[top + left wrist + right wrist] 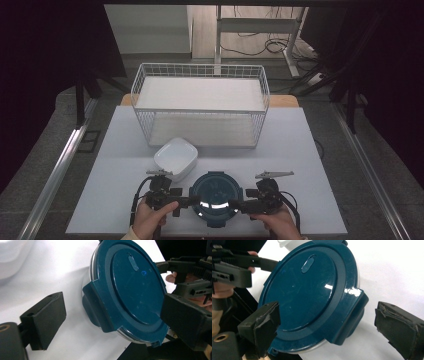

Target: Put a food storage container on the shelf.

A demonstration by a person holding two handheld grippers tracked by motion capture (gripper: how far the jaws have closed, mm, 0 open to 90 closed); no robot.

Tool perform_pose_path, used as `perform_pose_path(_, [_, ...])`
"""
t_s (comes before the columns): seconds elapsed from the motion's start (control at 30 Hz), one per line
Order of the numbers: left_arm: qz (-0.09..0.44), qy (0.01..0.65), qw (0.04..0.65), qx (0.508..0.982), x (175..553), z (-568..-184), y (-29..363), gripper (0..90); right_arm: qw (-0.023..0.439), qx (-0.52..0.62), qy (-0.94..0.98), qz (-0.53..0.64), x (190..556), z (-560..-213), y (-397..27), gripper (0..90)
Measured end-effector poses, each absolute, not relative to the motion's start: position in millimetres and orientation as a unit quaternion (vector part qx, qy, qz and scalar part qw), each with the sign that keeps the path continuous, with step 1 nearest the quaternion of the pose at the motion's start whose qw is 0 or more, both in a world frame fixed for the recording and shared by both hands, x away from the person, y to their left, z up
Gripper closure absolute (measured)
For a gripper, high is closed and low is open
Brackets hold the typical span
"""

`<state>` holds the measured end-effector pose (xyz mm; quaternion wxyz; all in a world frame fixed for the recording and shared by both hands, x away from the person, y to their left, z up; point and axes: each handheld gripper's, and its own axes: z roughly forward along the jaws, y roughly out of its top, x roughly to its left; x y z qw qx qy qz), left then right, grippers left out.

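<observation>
A round container with a dark teal clip-on lid [216,192] sits on the white table near its front edge. My left gripper [192,202] reaches in from the lid's left side and my right gripper [235,204] from its right. In the left gripper view the left gripper [113,320] stands open, its jaws on either side of a side latch [97,307] of the lid [135,287], with a gap to the near pad. In the right gripper view the right gripper [329,326] is open likewise around the opposite latch [352,312] of the lid [304,290].
A white square dish [175,157] lies just behind and left of the container. Farther back stands a white wire basket [200,102]. The table [300,150] has bare room to the right. Hands hold both grippers at the front edge.
</observation>
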<state>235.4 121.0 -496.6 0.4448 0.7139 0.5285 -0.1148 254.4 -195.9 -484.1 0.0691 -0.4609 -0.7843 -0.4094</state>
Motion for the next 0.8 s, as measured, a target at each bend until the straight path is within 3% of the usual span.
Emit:
perform_pose_path(0.47, [-0.173, 0.541, 0.45, 0.689, 244.7, -515.7, 111.0, 7.7, 0.111, -0.482, -0.766, -0.41, 258.4, -496.3, -185.4, 6.9])
perform_pose_path(0.8, [-0.209, 0.538, 0.454, 0.679, 248.6, -525.2, 106.9, 14.8, 0.137, -0.505, -0.747, -0.411, 260.9, -504.4, -183.0, 10.6])
